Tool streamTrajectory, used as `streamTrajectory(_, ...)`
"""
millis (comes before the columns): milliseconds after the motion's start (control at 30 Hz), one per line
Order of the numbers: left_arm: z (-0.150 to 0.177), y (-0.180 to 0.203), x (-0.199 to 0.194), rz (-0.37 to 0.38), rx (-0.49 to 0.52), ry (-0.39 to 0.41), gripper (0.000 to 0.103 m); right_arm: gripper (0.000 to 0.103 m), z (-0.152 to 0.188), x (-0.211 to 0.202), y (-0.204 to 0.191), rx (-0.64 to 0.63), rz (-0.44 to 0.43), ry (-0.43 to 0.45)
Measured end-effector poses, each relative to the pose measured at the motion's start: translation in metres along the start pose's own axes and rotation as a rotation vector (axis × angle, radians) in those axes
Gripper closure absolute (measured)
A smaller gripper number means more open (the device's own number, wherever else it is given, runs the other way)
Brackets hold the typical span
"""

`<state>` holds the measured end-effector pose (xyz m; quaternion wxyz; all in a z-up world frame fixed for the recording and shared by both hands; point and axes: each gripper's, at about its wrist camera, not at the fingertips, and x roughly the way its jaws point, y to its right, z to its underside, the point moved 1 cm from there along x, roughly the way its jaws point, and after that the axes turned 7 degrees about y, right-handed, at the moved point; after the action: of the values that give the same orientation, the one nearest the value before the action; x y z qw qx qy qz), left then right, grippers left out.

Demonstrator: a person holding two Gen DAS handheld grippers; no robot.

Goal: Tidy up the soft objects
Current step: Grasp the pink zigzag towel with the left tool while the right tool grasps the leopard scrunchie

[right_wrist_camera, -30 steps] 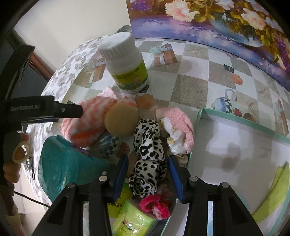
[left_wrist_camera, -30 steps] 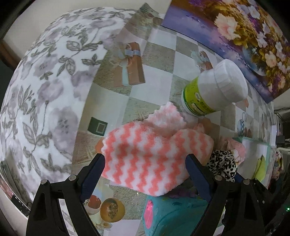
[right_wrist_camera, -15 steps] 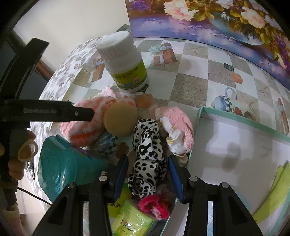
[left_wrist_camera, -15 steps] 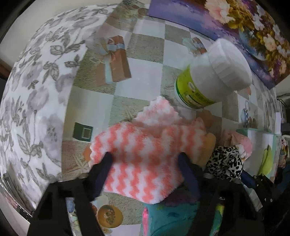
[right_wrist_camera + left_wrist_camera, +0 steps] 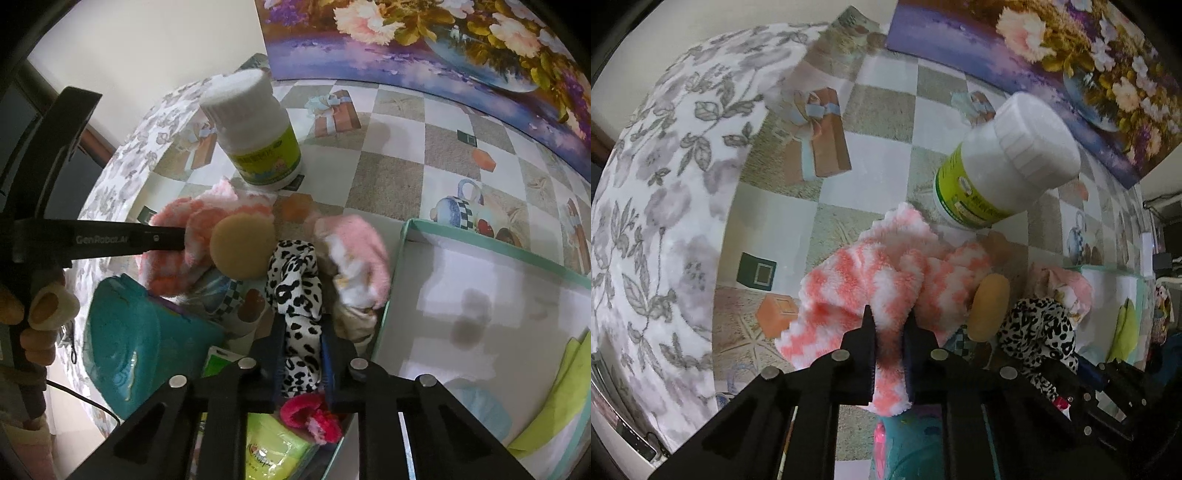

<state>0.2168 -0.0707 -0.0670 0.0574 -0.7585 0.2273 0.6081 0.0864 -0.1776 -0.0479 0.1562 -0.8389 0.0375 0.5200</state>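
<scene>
Left wrist view: left gripper (image 5: pixel 889 323) has just closed, fingers pinching the pink-and-white zigzag cloth (image 5: pixel 886 273) on the surface beside the white bottle (image 5: pixel 1004 162).
Right wrist view: right gripper (image 5: pixel 303 336) has just closed on the leopard-print scrunchie (image 5: pixel 295 288), beside the teal-rimmed tray (image 5: pixel 391 295).

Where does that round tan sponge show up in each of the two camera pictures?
Left wrist view: the tan sponge sits right of centre, seen edge-on, between the pink-and-white cloth and the leopard-print scrunchie.
Right wrist view: the sponge is left of centre, seen face-on, against the same cloth.
Shared landmark: the white bottle with a green label.
</scene>
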Motion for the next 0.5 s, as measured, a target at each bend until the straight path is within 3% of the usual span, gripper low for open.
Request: streamTrajectory(500,0.015,-0.022,-0.052,-0.014,-0.089,0.119,0.094,0.088,-0.008,-0.042,-0.003,0.024,-0.069,0.093)
